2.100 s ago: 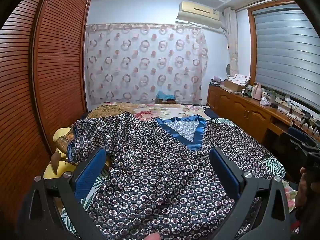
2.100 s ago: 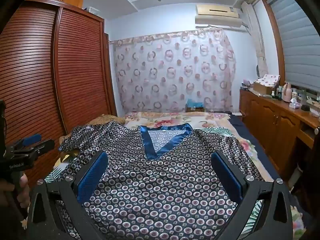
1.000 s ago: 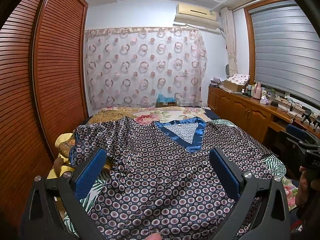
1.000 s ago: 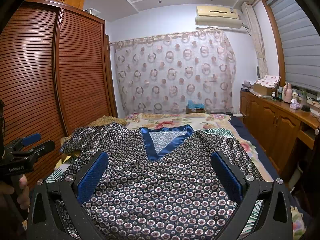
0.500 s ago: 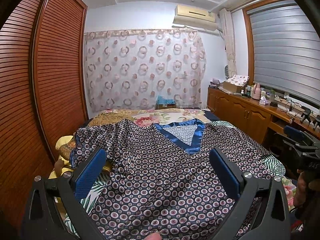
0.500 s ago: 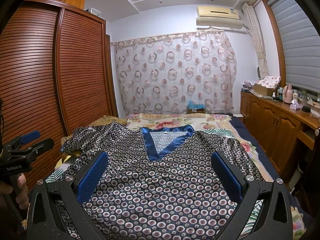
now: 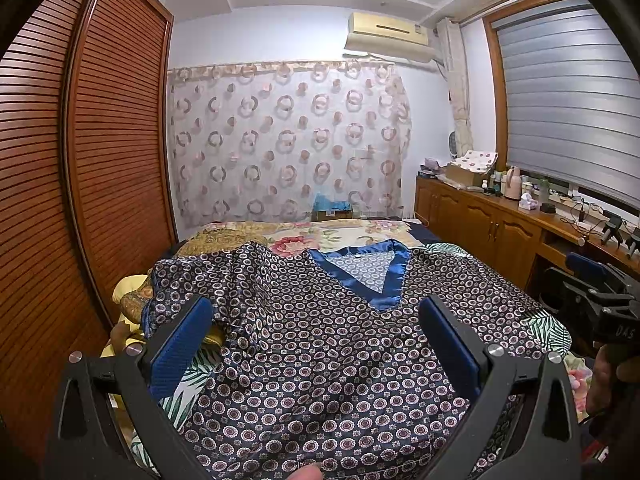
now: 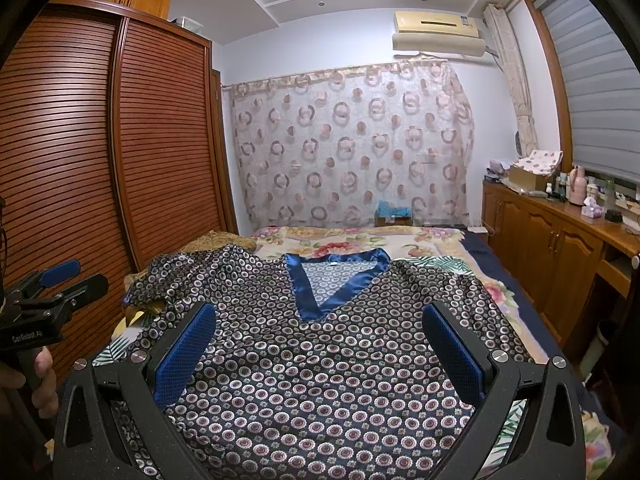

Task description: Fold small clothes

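A dark navy satin top (image 7: 320, 344) with a small ring print and a blue V-neck trim (image 7: 362, 272) lies spread front-up on the bed; it also shows in the right wrist view (image 8: 320, 360). Its left sleeve (image 7: 192, 276) is bunched up near the pillows. My left gripper (image 7: 316, 336) is open and empty, held above the top's lower part. My right gripper (image 8: 320, 340) is open and empty, above the top's middle. Each gripper shows at the edge of the other's view: the right one (image 7: 592, 304) and the left one (image 8: 48, 292).
The bed (image 8: 360, 240) has a floral sheet. A slatted wooden wardrobe (image 7: 80, 184) stands close along the left. A wooden sideboard (image 8: 560, 248) with bottles and boxes runs along the right. Yellow pillows (image 7: 128, 288) lie at the bed's left edge. A patterned curtain (image 7: 288, 144) hangs behind.
Both grippers have tilted up and back slightly, so the top sits a little lower in view. The top has not moved. Both grippers stay open.
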`<state>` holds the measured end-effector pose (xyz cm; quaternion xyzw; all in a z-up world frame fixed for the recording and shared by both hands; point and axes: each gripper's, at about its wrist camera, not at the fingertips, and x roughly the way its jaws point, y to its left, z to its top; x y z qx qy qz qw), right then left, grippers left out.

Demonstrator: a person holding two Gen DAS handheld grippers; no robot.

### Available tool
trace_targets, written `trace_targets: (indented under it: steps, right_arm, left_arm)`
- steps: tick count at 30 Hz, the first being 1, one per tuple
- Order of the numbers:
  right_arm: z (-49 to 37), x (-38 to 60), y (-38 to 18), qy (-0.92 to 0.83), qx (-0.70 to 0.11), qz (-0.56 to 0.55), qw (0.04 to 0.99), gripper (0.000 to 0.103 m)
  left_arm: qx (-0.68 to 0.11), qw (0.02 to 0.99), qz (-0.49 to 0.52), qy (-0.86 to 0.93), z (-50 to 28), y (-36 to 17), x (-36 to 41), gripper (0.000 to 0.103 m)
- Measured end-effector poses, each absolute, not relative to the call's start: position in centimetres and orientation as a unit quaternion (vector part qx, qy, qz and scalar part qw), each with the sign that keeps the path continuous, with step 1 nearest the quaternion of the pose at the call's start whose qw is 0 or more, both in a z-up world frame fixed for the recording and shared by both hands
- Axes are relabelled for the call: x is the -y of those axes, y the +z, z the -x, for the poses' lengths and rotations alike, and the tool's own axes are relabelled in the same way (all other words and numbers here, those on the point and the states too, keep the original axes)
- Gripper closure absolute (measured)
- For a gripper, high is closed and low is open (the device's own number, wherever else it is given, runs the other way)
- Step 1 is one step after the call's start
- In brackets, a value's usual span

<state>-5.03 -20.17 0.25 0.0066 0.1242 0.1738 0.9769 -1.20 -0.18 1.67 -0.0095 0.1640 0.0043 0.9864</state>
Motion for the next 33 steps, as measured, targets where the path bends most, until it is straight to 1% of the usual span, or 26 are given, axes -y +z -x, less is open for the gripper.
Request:
trace_targets:
  steps: [28,33]
  right_arm:
    - [4.9,20.2,0.3,0.180,-0.123,-0.006,0.976,0.000]
    - [4.1,20.0,-0.2,0.192,-0.133,-0.002,0.972,0.000]
  left_arm:
    - [-0.168,0.986,0.013,0.004,1.0,2.0,-0.2,0.000]
    - [-0.179,0.984,0.017,0.006,0.1,1.0,-1.3,0.000]
